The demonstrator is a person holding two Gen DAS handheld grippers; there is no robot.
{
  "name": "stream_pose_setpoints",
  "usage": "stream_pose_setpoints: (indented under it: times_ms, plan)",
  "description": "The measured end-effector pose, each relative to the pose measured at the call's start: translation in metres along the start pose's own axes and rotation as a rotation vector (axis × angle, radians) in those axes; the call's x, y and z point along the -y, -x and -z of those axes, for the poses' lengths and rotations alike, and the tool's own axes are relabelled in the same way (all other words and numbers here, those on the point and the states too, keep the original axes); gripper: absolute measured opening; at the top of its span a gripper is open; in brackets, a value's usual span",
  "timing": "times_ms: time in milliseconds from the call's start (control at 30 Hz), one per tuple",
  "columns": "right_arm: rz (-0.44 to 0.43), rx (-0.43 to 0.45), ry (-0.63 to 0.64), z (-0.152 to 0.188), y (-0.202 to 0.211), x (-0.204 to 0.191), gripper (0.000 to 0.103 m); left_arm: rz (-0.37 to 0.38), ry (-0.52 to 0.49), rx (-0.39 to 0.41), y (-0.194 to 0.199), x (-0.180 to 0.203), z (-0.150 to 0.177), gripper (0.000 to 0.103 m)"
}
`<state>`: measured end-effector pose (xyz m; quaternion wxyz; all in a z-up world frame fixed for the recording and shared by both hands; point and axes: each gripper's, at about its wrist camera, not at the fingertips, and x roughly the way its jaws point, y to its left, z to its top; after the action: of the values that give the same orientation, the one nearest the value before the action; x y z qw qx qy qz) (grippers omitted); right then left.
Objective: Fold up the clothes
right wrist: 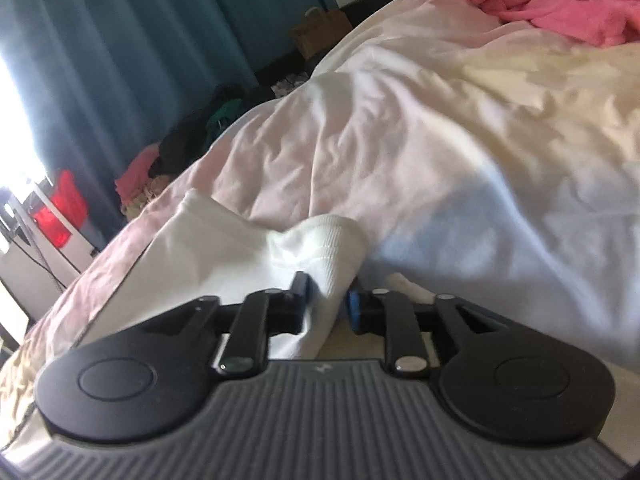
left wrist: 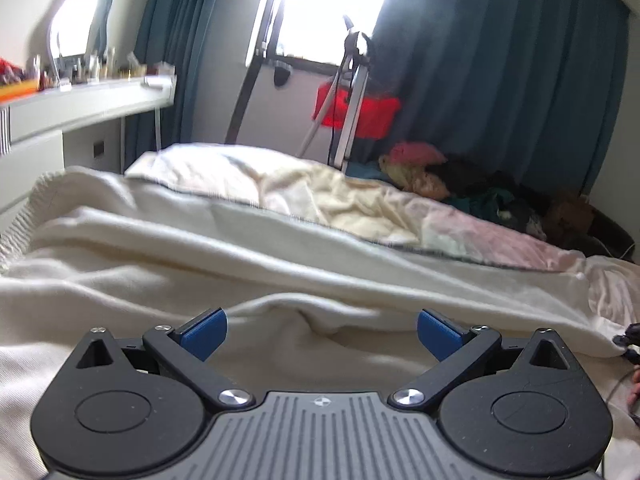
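The right claw (right wrist: 327, 300) pinches a white garment (right wrist: 224, 240) at its ribbed cuff; the cloth bunches between the blue pads (right wrist: 353, 305) and spreads away far and left over the bed's pale sheet (right wrist: 460, 128); a pink cloth (right wrist: 560, 4) lies far right on the bed. The left claw (left wrist: 322, 334) stands wide, its pads (left wrist: 206, 334) apart and holding nothing, low over cream knit fabric (left wrist: 160, 264) that fills the near bed; teal curtains (left wrist: 500, 80) hang beyond.
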<state>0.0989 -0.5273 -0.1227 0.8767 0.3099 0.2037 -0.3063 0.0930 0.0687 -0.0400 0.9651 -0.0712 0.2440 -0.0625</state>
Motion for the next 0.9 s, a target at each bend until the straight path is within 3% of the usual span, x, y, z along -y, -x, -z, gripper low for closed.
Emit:
stream_pose_setpoints:
  times_ms: [33, 67, 133, 333, 500, 600, 733, 900]
  plan:
    - [0.006, 0.004, 0.035, 0.001, 0.009, -0.006, 0.050, 0.001, -0.015, 0.019, 0.004, 0.003, 0.000, 0.102]
    - [0.003, 0.011, 0.066, 0.002, 0.019, -0.012, 0.072, 0.003, -0.028, 0.030, 0.007, 0.006, 0.000, 0.102]
    - [-0.027, 0.024, 0.117, 0.008, 0.041, -0.027, 0.089, 0.006, -0.050, 0.046, 0.015, 0.010, 0.000, 0.102]
    - [-0.185, 0.003, 0.330, 0.022, 0.124, -0.075, 0.087, 0.021, -0.089, 0.062, 0.037, 0.017, 0.001, 0.102]
    - [-0.325, -0.028, 0.435, 0.045, 0.192, -0.098, 0.087, 0.063, -0.107, 0.093, 0.076, 0.014, 0.002, 0.103]
    - [-0.365, -0.030, 0.490, 0.062, 0.222, -0.104, 0.087, 0.085, -0.106, 0.111, 0.099, 0.012, 0.002, 0.103]
    - [-0.390, 0.015, 0.546, 0.076, 0.246, -0.109, 0.087, 0.033, -0.133, 0.113, 0.110, 0.014, 0.003, 0.103]
    - [-0.415, 0.020, 0.536, 0.082, 0.254, -0.110, 0.087, 0.014, -0.084, 0.062, 0.106, 0.008, 0.006, 0.103]
